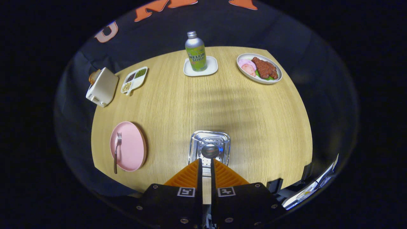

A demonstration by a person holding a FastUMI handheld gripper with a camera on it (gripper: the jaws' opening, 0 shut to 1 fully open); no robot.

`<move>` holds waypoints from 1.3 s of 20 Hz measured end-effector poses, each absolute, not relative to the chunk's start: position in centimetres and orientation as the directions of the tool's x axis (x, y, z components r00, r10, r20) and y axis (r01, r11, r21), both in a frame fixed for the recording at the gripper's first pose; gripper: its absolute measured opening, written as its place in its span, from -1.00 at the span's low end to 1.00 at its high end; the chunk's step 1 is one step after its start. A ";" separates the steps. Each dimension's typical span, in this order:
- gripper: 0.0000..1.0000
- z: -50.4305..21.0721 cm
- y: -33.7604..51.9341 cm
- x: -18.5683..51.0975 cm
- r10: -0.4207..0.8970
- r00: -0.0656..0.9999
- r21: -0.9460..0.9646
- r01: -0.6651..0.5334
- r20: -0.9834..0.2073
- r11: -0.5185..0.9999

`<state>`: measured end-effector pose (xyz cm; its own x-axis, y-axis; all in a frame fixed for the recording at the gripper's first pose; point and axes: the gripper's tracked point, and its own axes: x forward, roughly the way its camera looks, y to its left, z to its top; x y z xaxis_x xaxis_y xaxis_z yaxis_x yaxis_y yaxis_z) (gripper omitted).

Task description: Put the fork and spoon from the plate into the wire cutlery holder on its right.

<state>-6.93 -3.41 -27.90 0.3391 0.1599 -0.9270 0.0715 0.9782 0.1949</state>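
Far left of the cutlery holder (209, 149), at the table (254, 121) edge: a toaster (101, 86) with bread poking out, and just beside it a divided dish (134, 79) of beans and seeds.

Nearer, left of the holder and well apart from it: the pink plate (132, 148), with the fork (116, 152) lying on its left part. Tines toward the far side of the table, handle toward the near edge and overhanging the plate rim; long axis roughly parallel to the fingers, leaning slightly.

Directly above the holder, seemingly: the spoon (210, 151), pinched narrow by the gripper (205, 165), both fingers appearing to press its handle. Bowl forward, just past the fingertips, rounded face toward the camera; handle back between the fingers and hidden, so long axis judged to run along them. Holder itself shiny and perforated, just ahead of the fingertips, open top up.

Beyond the holder: a soda bottle (196, 54) upright on a small white tray (201, 66).

Beyond and right of the holder: an oval plate of food (259, 68).

Progress, as a judgement: about midway. Spoon off the plate and held over the holder but not yet released into it; fork untouched. Left to do: lower and let go the spoon, then back to the plate for the fork, likely gripped along its handle
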 end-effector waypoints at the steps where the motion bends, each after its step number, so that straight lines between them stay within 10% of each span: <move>1: -0.77 -27.3 -3.3 -6.3 0.160 0.389 0.206 0.079 -0.907 0.975; 11: -0.19 -18.4 -1.6 -0.8 -0.036 0.824 0.146 0.142 -0.565 0.979; 18: 0.53 -16.4 6.2 -0.3 -0.022 0.885 0.144 0.101 -0.466 0.984; 26: 0.66 -18.6 17.5 -0.7 0.095 0.862 0.170 -0.010 -0.498 0.985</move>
